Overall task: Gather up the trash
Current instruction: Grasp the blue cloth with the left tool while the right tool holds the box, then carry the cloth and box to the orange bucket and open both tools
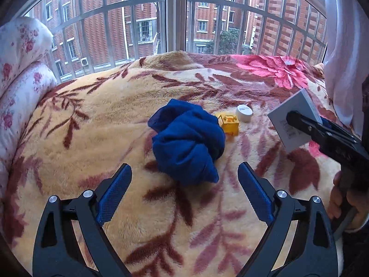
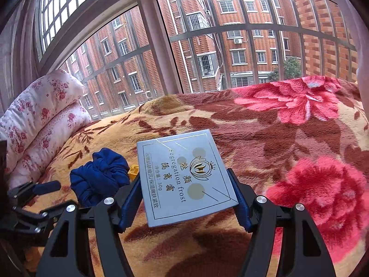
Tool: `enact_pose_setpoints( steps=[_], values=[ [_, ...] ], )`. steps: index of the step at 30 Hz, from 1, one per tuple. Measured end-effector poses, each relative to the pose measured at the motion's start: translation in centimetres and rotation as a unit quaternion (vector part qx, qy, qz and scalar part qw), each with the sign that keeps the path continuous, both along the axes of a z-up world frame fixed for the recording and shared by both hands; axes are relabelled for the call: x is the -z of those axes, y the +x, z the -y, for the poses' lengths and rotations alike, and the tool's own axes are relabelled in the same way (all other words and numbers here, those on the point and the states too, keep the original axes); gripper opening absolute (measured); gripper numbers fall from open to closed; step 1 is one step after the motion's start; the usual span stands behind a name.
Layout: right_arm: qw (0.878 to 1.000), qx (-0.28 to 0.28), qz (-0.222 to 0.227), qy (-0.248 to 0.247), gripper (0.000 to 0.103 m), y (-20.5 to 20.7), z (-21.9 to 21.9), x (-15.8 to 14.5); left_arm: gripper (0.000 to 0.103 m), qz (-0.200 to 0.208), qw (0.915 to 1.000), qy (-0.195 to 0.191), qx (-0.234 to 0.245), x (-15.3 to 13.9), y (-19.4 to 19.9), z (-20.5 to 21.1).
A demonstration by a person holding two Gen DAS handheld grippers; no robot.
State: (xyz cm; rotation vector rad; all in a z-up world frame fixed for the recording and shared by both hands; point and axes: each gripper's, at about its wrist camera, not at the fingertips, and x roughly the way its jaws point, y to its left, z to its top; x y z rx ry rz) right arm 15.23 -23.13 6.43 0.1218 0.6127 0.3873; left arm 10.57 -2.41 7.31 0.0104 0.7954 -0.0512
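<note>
My right gripper (image 2: 184, 176) is shut on a flat grey cosmetics box (image 2: 184, 175), its blue pads pressing both side edges, and the box hangs above the blanket. The left wrist view shows that same box (image 1: 293, 120) held up at the right. My left gripper (image 1: 184, 168) is open and empty, just short of a crumpled dark blue cloth bundle (image 1: 186, 143) on the bed. Behind the bundle lie a small yellow plastic box (image 1: 228, 123) and a white round cap (image 1: 244, 113). In the right wrist view, the bundle (image 2: 101, 175) is left of the held box and the yellow box (image 2: 133, 170) peeks out beside it.
A plush flowered blanket (image 1: 115, 120) covers the bed. A rolled pink floral quilt (image 1: 20, 73) lies along the left edge. A barred window (image 1: 175, 23) stands behind the bed, with a white curtain (image 1: 343, 46) at the right. A hand (image 1: 339, 200) holds the right gripper's handle.
</note>
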Motion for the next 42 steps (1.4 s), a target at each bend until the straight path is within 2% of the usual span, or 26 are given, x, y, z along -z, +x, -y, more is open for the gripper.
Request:
enact_pose_setpoints(
  steps=[6,10,12,14,15,16,20,27,30,33,38,42],
  values=[
    [1.0,-0.008,0.022,0.007,0.068,-1.4,0.0,-0.2,0.091,-0.015,0.9997,0.021,-0.005,1.5,4.2,0.7],
    [1.0,-0.01,0.021,0.013,0.068,-1.1,0.1,0.0,0.091,-0.041,0.999,-0.012,-0.015,3.4,6.3,-0.2],
    [1.0,-0.008,0.023,0.015,0.068,-1.0,0.1,0.0,0.091,-0.029,0.9993,-0.009,-0.022,3.5,6.7,-0.3],
    [1.0,-0.008,0.022,0.016,0.068,-0.8,0.2,0.1,0.074,-0.009,0.9998,-0.001,-0.019,3.2,6.5,0.0],
    [1.0,-0.008,0.021,0.017,0.068,-0.8,0.2,0.2,0.06,-0.008,0.9999,-0.001,-0.012,3.2,6.3,0.2],
    [1.0,-0.007,0.019,0.016,0.068,-0.7,0.2,0.3,0.059,-0.003,0.9999,0.007,-0.013,3.2,6.1,0.5],
    [1.0,-0.005,0.021,0.014,0.068,-0.8,0.1,0.3,0.055,0.012,0.9994,0.028,-0.014,3.0,4.8,1.3],
    [0.999,0.011,0.038,0.02,0.068,-2.1,0.7,0.0,0.054,0.007,0.9997,-0.012,-0.021,2.3,0.6,1.1],
    [0.999,0.024,0.031,0.029,0.068,-3.5,1.1,-0.3,0.054,0.006,0.9995,-0.013,-0.026,2.2,-1.9,1.3],
    [0.999,0.037,0.012,0.034,0.068,-5.2,1.4,-0.4,0.054,0.001,0.9995,-0.006,-0.032,2.3,-4.0,1.5],
    [0.998,0.041,-0.01,0.042,0.068,-9.4,1.5,-1.1,0.054,0.002,0.9992,-0.016,-0.037,1.7,-8.0,1.1],
    [0.999,0.037,-0.015,0.021,0.068,-13.3,1.0,-1.2,0.054,0.009,0.9993,-0.01,-0.034,1.4,-11.3,1.0]
  ],
)
